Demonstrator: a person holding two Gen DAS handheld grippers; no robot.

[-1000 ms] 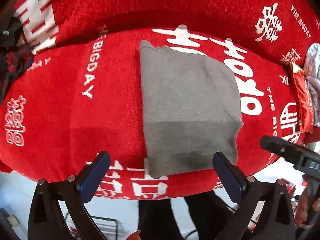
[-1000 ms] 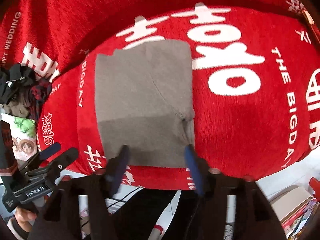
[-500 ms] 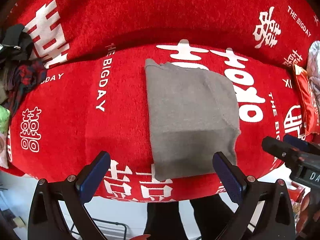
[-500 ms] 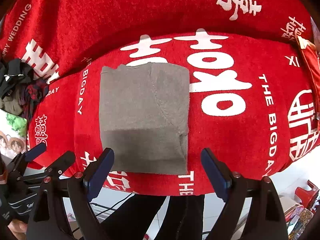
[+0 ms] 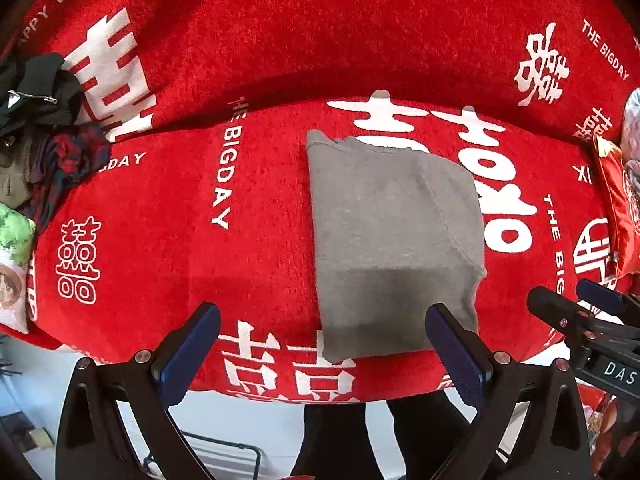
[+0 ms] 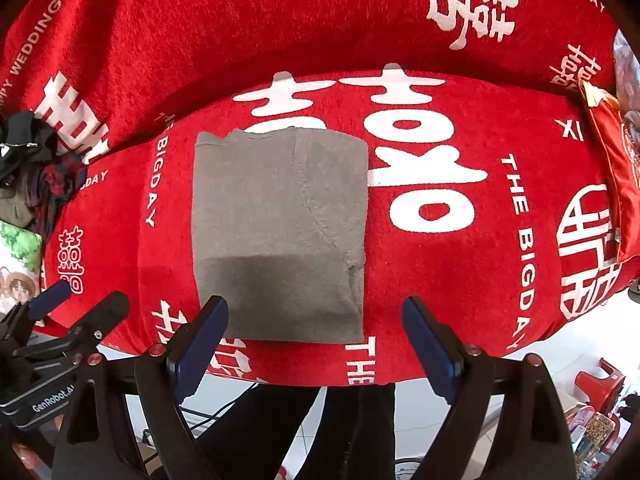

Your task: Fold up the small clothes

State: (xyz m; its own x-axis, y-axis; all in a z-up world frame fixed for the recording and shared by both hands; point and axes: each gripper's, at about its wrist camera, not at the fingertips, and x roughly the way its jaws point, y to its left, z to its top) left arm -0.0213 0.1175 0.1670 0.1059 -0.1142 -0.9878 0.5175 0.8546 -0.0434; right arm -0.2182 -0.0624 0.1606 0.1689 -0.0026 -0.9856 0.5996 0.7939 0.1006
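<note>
Both grippers stand higher above the cloth than a second ago, and the right one, then narrowed at the cloth's near hem, has let go and spread wide.

Left wrist view: the left gripper (image 5: 320, 350) hangs over the near edge of the red cover (image 5: 160, 216), jaws wide apart and empty. The grey cloth (image 5: 394, 240) looks smaller than before, so more cover shows around it. It lies flat as a folded rectangle, its near hem just short of the cover's near edge, clear of both pads. Its lower third is in shadow. The right gripper's tips poke in to the right of the cloth.

Right wrist view: the right gripper (image 6: 316, 344) is open and holds nothing; the cloth's near hem sits between and beyond its pads, untouched. A seam runs diagonally across the cloth's right half, with a small pucker at its right edge. To the cloth's far left lies a dark clothes pile (image 6: 36, 168).

I judge this fold finished and released; the cloth looks ready for setting aside or one more fold.

No container shows; the pile lies loose on the cover.
</note>
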